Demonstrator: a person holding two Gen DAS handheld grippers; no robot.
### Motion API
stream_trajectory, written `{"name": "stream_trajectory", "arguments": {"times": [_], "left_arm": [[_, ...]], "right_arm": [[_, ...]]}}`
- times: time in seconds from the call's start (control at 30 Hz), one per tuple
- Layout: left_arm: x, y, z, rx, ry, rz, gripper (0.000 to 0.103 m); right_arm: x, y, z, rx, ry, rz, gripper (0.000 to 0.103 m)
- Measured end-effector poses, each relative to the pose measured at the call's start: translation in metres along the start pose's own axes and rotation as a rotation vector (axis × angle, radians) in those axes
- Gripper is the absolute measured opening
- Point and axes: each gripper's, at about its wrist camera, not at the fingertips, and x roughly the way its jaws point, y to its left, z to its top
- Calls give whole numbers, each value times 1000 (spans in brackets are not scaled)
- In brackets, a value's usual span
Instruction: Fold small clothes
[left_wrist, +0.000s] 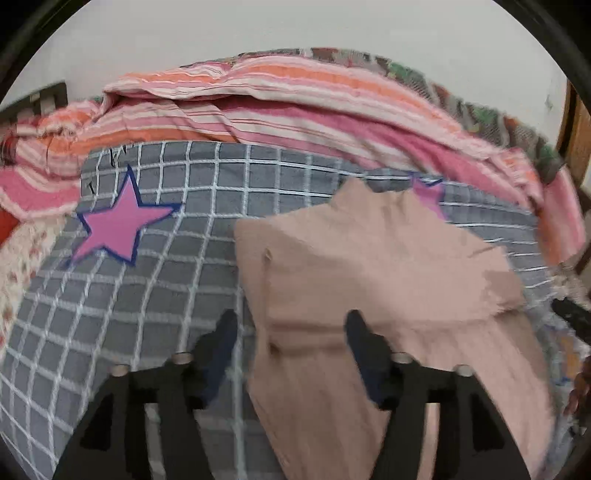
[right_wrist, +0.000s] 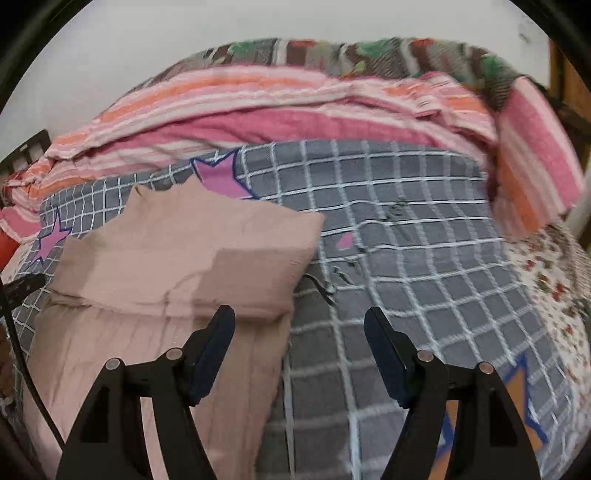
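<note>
A: From the left wrist, what is in the frame?

B: A dusty-pink garment lies on a bed, on a grey checked bedsheet printed with a pink star. The left gripper hangs over the garment's left edge with its jaws wide apart and nothing between them. One finger is over the sheet, the other over the pink cloth; whether either touches the fabric, I cannot tell.

A: And behind it?

B: A pink and orange striped blanket is heaped along the far side of the bed, against a pale wall. The garment's upper part is folded over on itself, and its ribbed lower part runs toward the camera.

A: Now the right wrist view.

B: The same garment sits left of centre on the checked bedsheet. The right gripper is spread wide and holds nothing. Its left finger hovers at the garment's right edge; its right finger is over bare sheet.

A: Anything else?

B: The striped blanket is bunched at the back, a floral cloth lies at the right edge, and a black cable trails down the left.
</note>
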Motion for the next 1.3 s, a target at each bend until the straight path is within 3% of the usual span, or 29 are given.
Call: {"name": "stream_trajectory", "arguments": {"times": [0.07,0.2,0.3,0.43,0.5,0.63,0.87,1.03,1.1,1.17,1.3], "left_arm": [[-17,-4,-11,15,0,-9,61],[-58,-11,-35,33,-76,52,61],[-84,-5,-52,-11,-82,25,61],[-104,-3,-78,-14,-60,15,61],[-110,-2,-94,-17,-58,26,61],[-113,5,-135,-51,-4,-37,61],[-95,9,-182,-126,78,-90,59],[-84,-5,-188,-120,93,-62,48],[-83,-8,-188,-132,93,-46,36],[-83,-9,-187,-139,104,-61,7],[-100,4,-184,-109,60,-69,7]], "right_arm": [[-18,-6,-9,45,-7,31,71],[-50,-17,-29,106,6,127,68],[-71,-16,-50,91,8,127,66],[-87,-10,-82,44,43,126,55],[-92,-9,-97,31,62,135,55],[-108,-11,-133,56,34,111,52],[-105,-7,-184,50,93,209,36],[-92,7,-203,82,147,262,35],[-87,15,-206,71,154,240,28],[-84,24,-207,36,154,220,7],[-98,21,-202,-18,98,217,4]]}}
